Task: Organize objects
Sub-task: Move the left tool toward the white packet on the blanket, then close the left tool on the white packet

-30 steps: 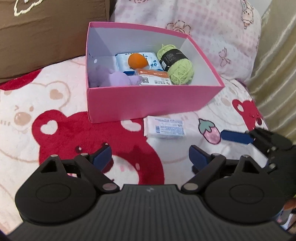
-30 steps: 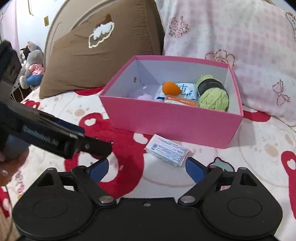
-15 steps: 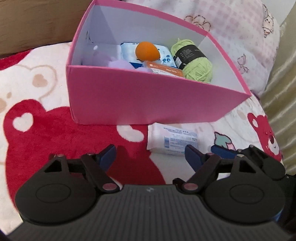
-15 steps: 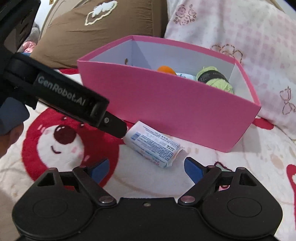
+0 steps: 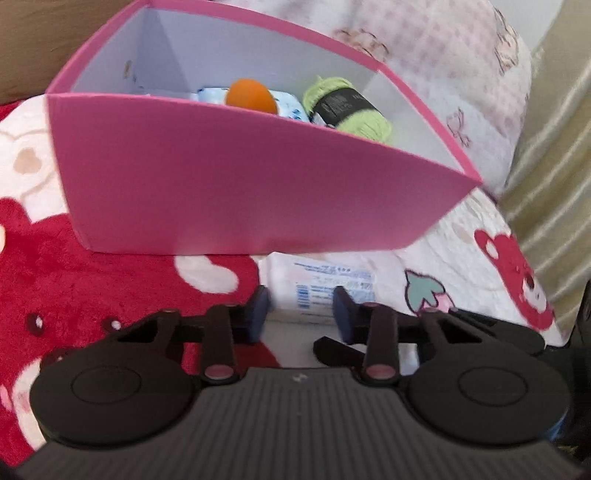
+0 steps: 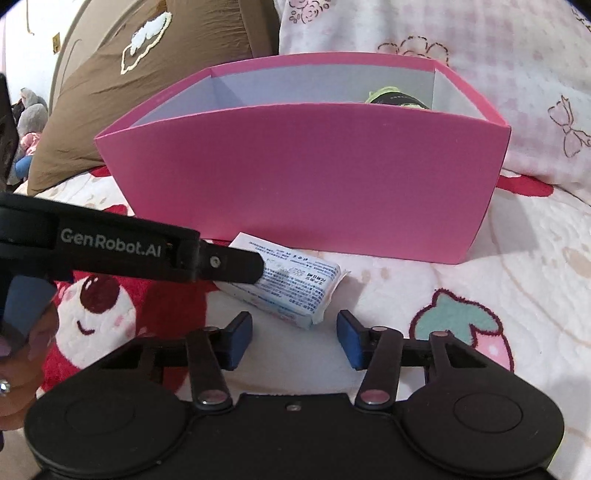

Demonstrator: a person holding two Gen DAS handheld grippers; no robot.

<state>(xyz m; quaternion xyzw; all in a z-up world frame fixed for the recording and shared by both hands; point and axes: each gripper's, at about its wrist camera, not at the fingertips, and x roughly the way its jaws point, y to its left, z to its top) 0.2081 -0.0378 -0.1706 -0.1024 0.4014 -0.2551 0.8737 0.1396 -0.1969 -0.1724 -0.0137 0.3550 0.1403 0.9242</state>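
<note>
Tissue pack (image 5: 325,291) half behind left gripper (image 5: 301,310)

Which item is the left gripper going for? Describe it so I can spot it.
Find the pink box on the bear-print blanket. Just in front of its near wall lies a white tissue pack with blue print, the only loose item outside the box.

You see a bed with a red bear blanket (image 6: 517,280), a brown pillow (image 6: 155,85), a pink checked pillow (image 6: 461,33), a beige curtain (image 5: 554,177) on the right.
</note>
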